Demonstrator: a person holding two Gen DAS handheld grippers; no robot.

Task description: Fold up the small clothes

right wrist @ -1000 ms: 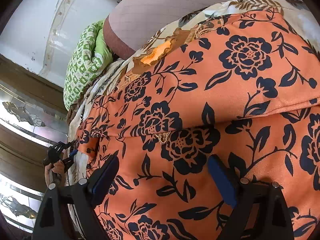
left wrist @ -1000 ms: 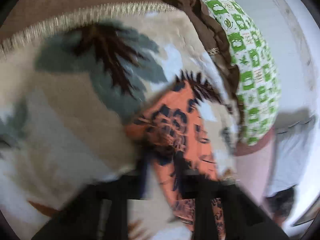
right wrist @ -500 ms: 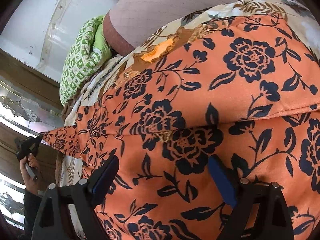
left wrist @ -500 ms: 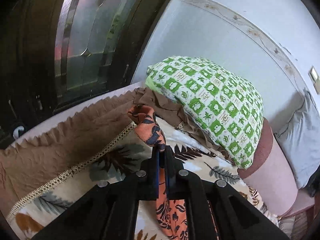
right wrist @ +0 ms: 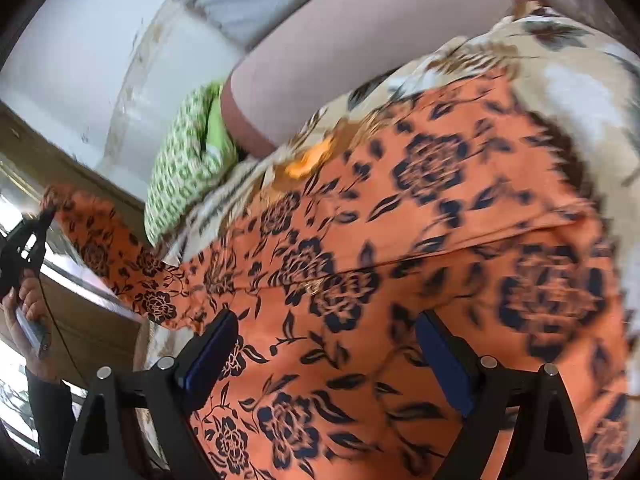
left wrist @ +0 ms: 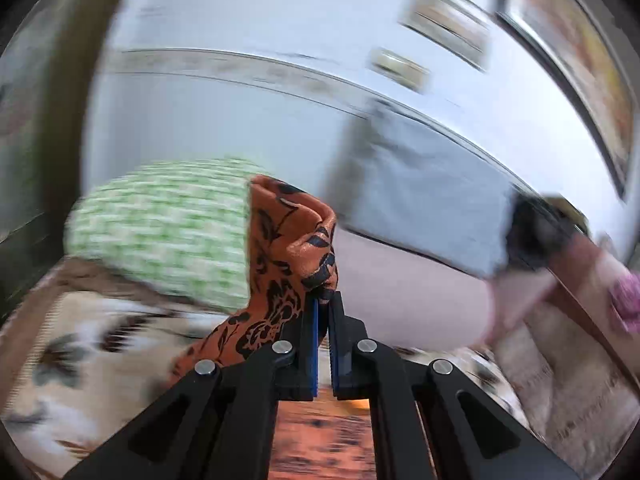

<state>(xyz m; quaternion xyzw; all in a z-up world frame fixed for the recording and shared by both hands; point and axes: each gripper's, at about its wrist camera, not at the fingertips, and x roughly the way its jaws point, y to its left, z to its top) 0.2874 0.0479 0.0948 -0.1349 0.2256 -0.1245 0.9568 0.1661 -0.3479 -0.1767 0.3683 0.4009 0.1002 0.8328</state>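
1. At the far left of the right wrist view, the left gripper is seen raised in the person's left hand, with a corner of the orange floral garment pinched at its tip and lifted clear of the bed.
2. From that raised corner, a sleeve-like strip of the garment is stretched down and to the right, where it is joined to the main body of cloth spread flat over the leaf-patterned bedspread.
3. In the left wrist view, the left gripper is shown clamped together on the garment, whose bunched edge is stood up above the blue pads; behind it, a green checked pillow is blurred by motion.
4. The right gripper is held with its blue pads wide apart over the flat part of the garment, and nothing is gripped between them.
5. A folded edge is seen running across the garment just beyond the right gripper, from the middle toward the right.
6. Toward the head of the bed, the garment's far edge is bordered by the bedspread, the green pillow and a pale pink bolster.
7. To the right, open bedspread is left beside the garment's edge; beyond the bolster, a grey pillow is propped against the white wall.
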